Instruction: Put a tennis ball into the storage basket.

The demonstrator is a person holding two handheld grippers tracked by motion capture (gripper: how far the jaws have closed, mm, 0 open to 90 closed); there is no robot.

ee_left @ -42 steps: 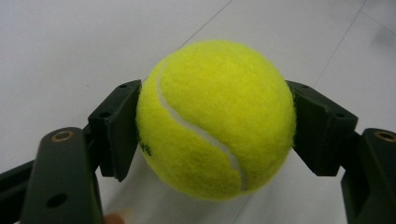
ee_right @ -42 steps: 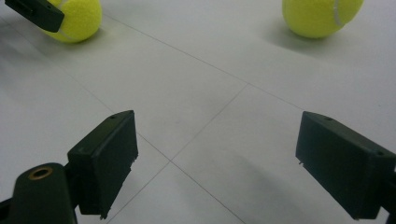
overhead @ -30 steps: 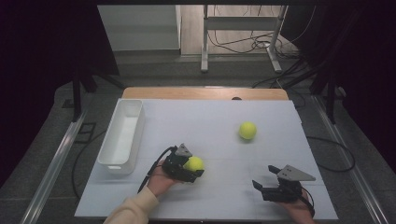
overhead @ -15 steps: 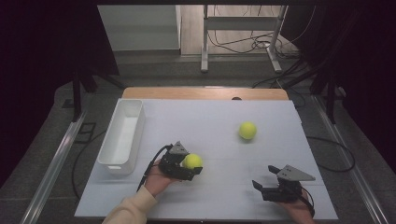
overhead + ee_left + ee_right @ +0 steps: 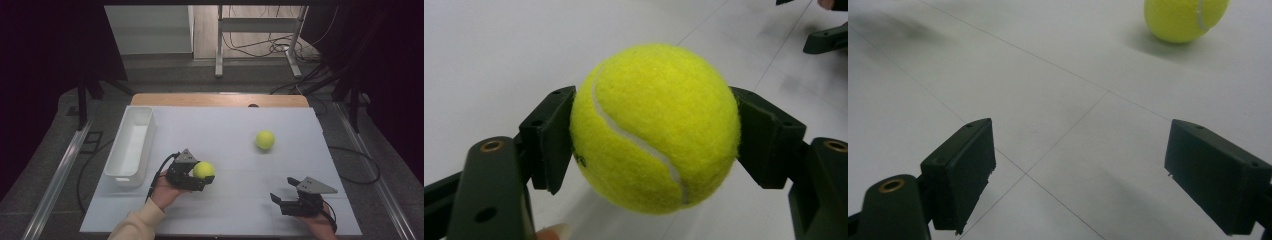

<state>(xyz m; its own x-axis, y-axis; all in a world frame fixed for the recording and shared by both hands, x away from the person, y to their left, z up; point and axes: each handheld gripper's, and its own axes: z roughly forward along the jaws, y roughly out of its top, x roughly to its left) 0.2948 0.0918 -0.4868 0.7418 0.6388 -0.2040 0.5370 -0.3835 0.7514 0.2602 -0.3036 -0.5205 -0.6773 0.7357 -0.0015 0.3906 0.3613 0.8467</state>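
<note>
My left gripper (image 5: 204, 176) is shut on a yellow tennis ball (image 5: 203, 170), held just above the white table near its front left. In the left gripper view the ball (image 5: 655, 127) sits squeezed between both black pads (image 5: 548, 137). A second tennis ball (image 5: 265, 140) lies loose on the table, right of centre; the right gripper view shows it (image 5: 1184, 19) at the top right. My right gripper (image 5: 284, 192) rests low at the front right, jaws wide open with bare table between them (image 5: 1080, 172).
A long white bin (image 5: 126, 150) stands along the table's left side, just left of my left hand. The white table surface (image 5: 225, 125) has a wooden strip at its far edge. Cables and a metal stand lie on the floor beyond.
My left gripper has shifted slightly with the ball still in its jaws. The right gripper and the loose ball have not moved.
</note>
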